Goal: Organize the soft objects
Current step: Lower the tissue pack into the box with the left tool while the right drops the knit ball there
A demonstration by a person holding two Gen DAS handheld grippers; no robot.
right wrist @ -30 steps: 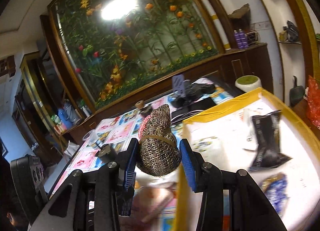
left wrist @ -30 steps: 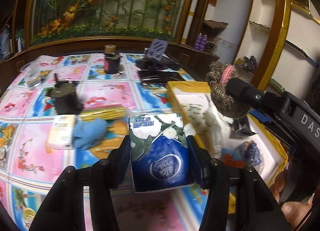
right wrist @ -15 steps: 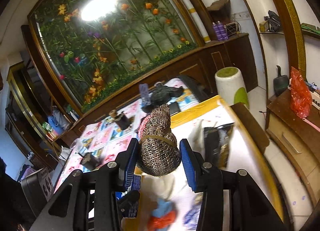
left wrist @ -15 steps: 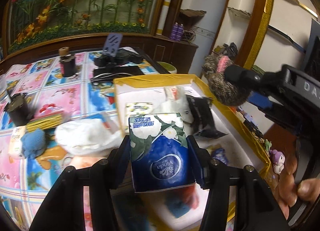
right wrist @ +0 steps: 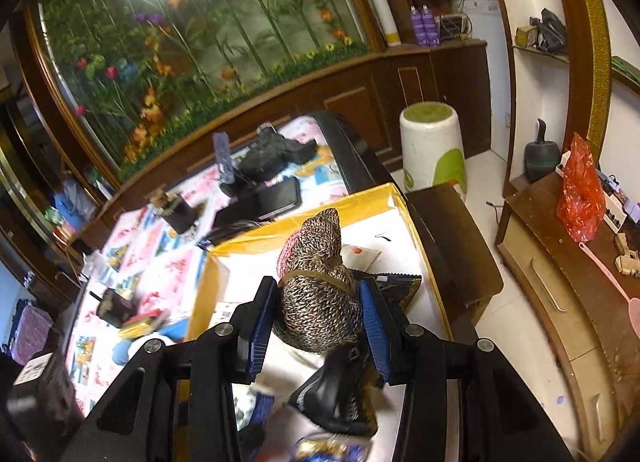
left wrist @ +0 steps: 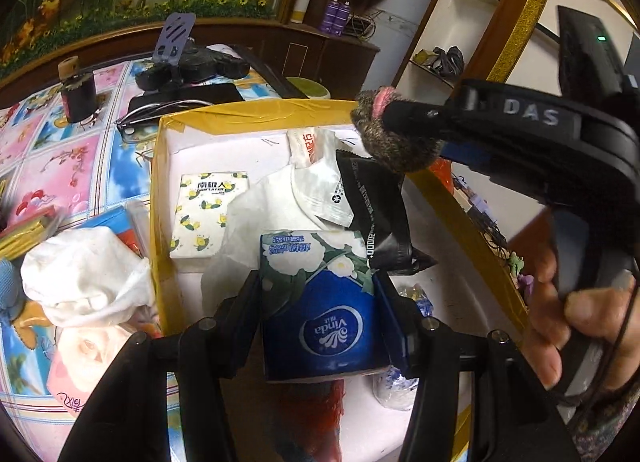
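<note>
At lower centre of the left wrist view, your left gripper (left wrist: pixel 318 304) clamps the blue tissue pack (left wrist: pixel 322 302), poised over the yellow-rimmed box (left wrist: pixel 256 112). White floor shows only along the box's far wall; a yellow-print tissue pack (left wrist: pixel 206 216) and black pouch (left wrist: pixel 374 202) crowd the middle. Your right gripper (right wrist: pixel 316 322) pinches the knitted plush (right wrist: pixel 316 298) above the box's right rim.
</note>
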